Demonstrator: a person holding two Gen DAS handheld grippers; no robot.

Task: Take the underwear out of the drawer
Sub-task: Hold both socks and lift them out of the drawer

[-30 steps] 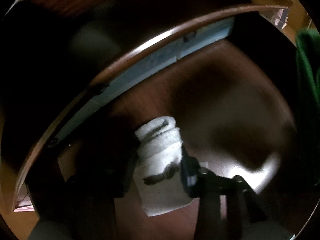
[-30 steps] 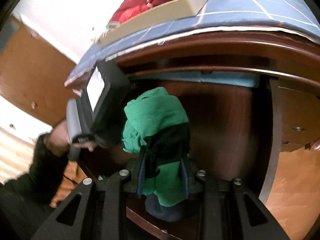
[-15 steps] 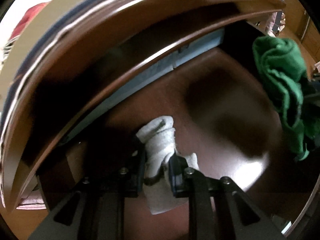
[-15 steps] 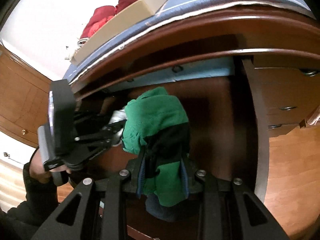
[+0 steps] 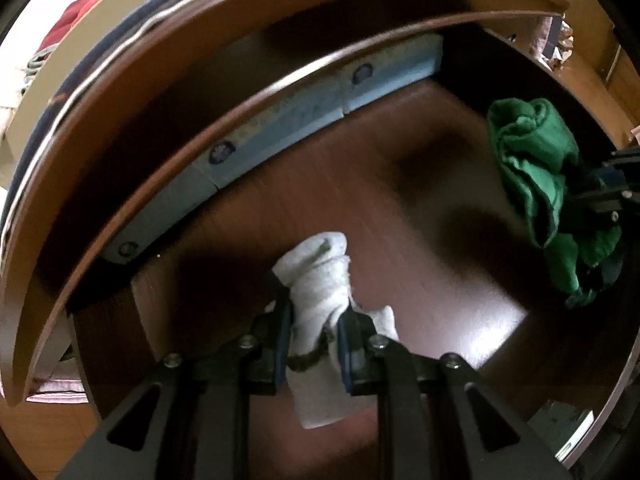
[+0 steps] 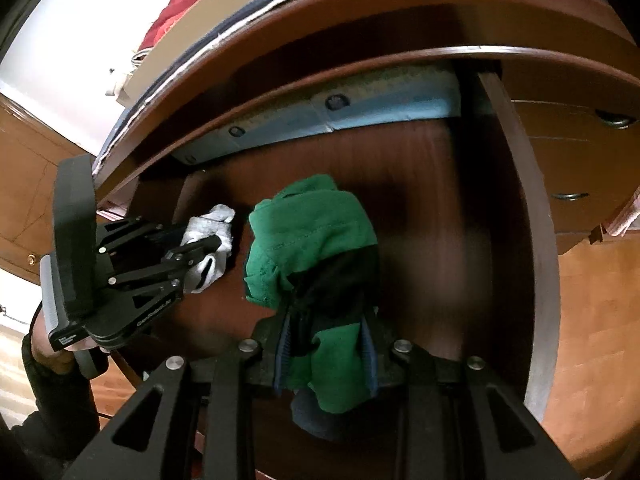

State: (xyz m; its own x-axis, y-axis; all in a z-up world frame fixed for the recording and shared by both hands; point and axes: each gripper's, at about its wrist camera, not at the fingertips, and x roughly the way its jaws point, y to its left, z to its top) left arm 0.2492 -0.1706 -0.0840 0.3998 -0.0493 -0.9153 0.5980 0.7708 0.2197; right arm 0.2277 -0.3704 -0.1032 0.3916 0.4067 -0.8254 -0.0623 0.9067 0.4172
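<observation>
- We found the drawer (image 5: 304, 216) pulled out under both tongs, its dark brown wooden floor bare ahead of them and a pale blue strip (image 5: 280, 120) along its far wall.
- Beyond the drawer's far edge, above both tongs, we saw the cabinet top with a cream board (image 6: 208, 32) and a red cloth (image 6: 180, 12) on it.
- The right tongs (image 6: 326, 354) were clenched on a green and black bundle of underwear (image 6: 312, 240), which stood up from between the pads and hung clear above the drawer floor.
- The left tongs (image 5: 314, 340) were clenched on a rolled white piece of underwear (image 5: 320, 280); their jaws had just been closing on it, and it was pinched at its middle between the pads.
- The white roll sat over the drawer floor, near its left wall; we could not tell whether it touched the wood.
- From the right view, the left tongs lay just left of the green bundle, apart from it.
- A hand in a dark sleeve (image 6: 56, 360) gripped the left tongs' handle.
</observation>
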